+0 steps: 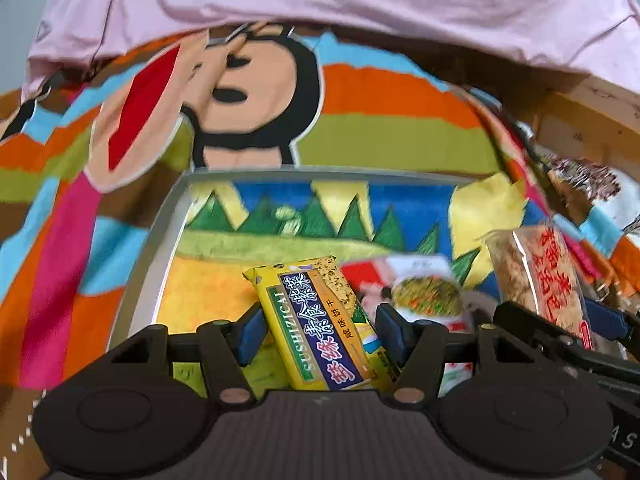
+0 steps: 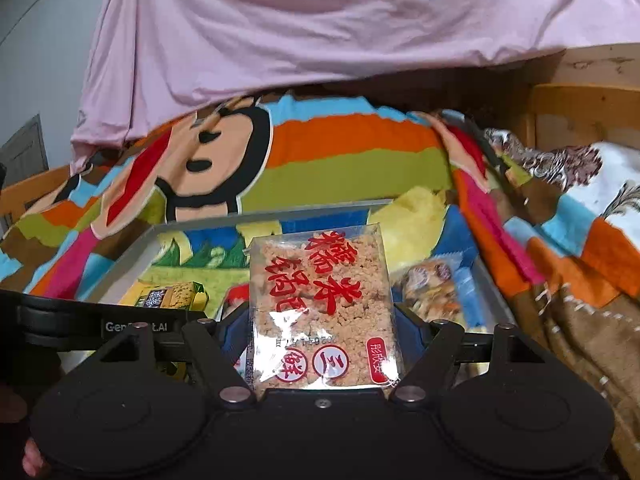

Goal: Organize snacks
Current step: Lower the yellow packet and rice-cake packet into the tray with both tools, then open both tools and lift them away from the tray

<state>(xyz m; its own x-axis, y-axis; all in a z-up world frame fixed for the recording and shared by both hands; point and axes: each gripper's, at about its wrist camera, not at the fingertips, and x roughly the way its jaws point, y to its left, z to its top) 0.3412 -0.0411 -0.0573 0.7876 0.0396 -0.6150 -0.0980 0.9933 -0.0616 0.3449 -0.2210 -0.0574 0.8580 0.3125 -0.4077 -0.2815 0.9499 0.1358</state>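
My left gripper [image 1: 320, 332] grasps the yellow cracker packet [image 1: 320, 320] and my right gripper [image 2: 320, 332] the clear rice-crisp packet [image 2: 320, 312], both above the tray [image 1: 160, 248]. I should lower each flat into free space.

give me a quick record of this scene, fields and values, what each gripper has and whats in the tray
surface: colourful cartoon blanket, pink cloth behind
tray: grey metal tray with a picture lining
left gripper: shut on yellow cracker packet, over the tray
right gripper: shut on clear packet with red writing, over the tray
already in tray: red and white packet, blue snack packet near the right wall
blur: some, small print unreadable
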